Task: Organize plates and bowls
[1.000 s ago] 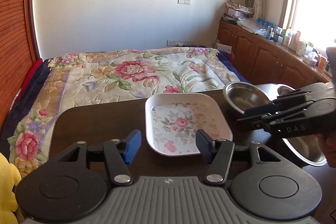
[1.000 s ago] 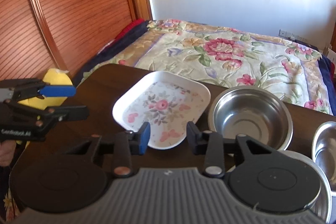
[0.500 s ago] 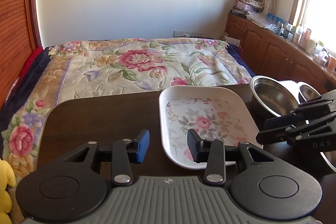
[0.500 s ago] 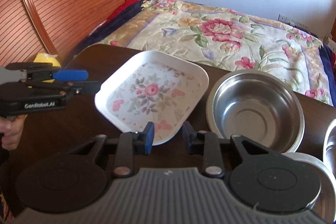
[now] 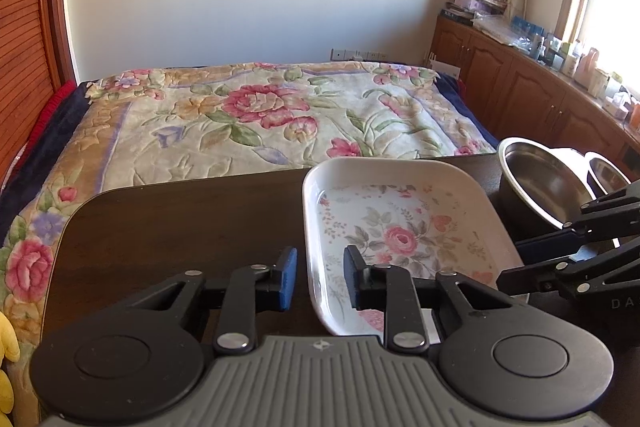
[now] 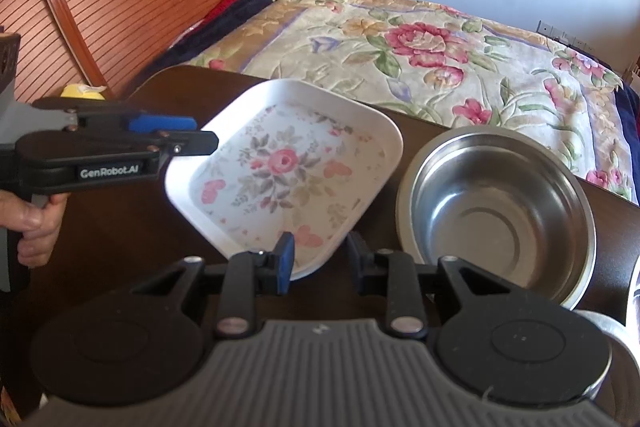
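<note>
Plate (image 5: pixel 400 227), white with a floral print and a raised rim, is seen in the left wrist view lying flat on the dark counter (image 5: pixel 180 219), just ahead and to the right of the left claw (image 5: pixel 320 275). Its near left rim is straddled by the jaws, which are closing; the pads are not yet seen pressing on it. It is judged stiff, fairly light, glossy and so slippery, and possibly breakable; the rim edge is the only place offered for a pinch. Beyond the plate to the right, one steel bowl (image 5: pixel 544 187) is counted, with part of a second (image 5: pixel 608 175) behind it. The right claw (image 5: pixel 520 263) is seen at the plate's right edge.

In the right wrist view, one plate is counted, directly ahead of the right claw (image 6: pixel 320 259), whose near-closed jaws sit on either side of the plate's near corner; a firm grip cannot be confirmed. One steel bowl (image 6: pixel 496 211) stands just right of the plate, hard, smooth and probably light, best taken at its lip. Slivers of further steel ware are glimpsed at the far right edge, too cropped to be counted. The left claw (image 6: pixel 200 135), held by a hand (image 6: pixel 32 223), reaches the plate's left rim.
</note>
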The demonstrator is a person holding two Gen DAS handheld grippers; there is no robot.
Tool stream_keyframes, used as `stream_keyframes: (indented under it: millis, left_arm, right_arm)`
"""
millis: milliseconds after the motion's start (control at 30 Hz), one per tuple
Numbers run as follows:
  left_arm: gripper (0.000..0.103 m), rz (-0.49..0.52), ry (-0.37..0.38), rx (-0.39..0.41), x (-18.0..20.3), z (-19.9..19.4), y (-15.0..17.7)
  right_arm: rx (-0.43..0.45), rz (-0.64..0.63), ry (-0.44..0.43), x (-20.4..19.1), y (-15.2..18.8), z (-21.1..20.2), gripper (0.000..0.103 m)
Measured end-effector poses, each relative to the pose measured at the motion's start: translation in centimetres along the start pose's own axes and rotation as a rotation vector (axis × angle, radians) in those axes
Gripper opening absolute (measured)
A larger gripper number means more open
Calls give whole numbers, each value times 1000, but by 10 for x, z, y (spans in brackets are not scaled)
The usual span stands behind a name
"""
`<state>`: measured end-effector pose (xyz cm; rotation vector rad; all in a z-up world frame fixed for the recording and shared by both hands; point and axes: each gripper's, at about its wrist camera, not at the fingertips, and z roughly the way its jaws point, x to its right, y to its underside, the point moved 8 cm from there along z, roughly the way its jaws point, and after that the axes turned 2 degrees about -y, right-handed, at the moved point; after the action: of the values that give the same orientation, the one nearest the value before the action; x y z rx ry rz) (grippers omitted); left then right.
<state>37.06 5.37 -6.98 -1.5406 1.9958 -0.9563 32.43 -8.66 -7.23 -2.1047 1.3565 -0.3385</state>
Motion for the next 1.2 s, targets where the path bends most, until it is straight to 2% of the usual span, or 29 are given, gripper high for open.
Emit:
stream_keyframes:
  millis: [333, 500, 800, 867, 1200]
  left_arm:
    - [23, -2, 0, -9, -2, 8, 3]
    - [13, -3, 12, -6, -2, 9, 4]
    - [12, 1, -8, -16, -2, -2, 11]
    - [12, -2, -6, -22, -2, -6, 13]
    - [12, 11, -12, 8, 3, -34, 13]
  right_arm:
    - [-15, -13, 6, 3, 0, 5, 25]
    - [-21, -16, 7, 3, 1, 8, 25]
    - [-28, -11, -4, 4, 1, 10, 22]
    - [-25, -7, -8, 6, 1, 10, 19]
    - [28, 8, -25, 4, -1, -6, 17]
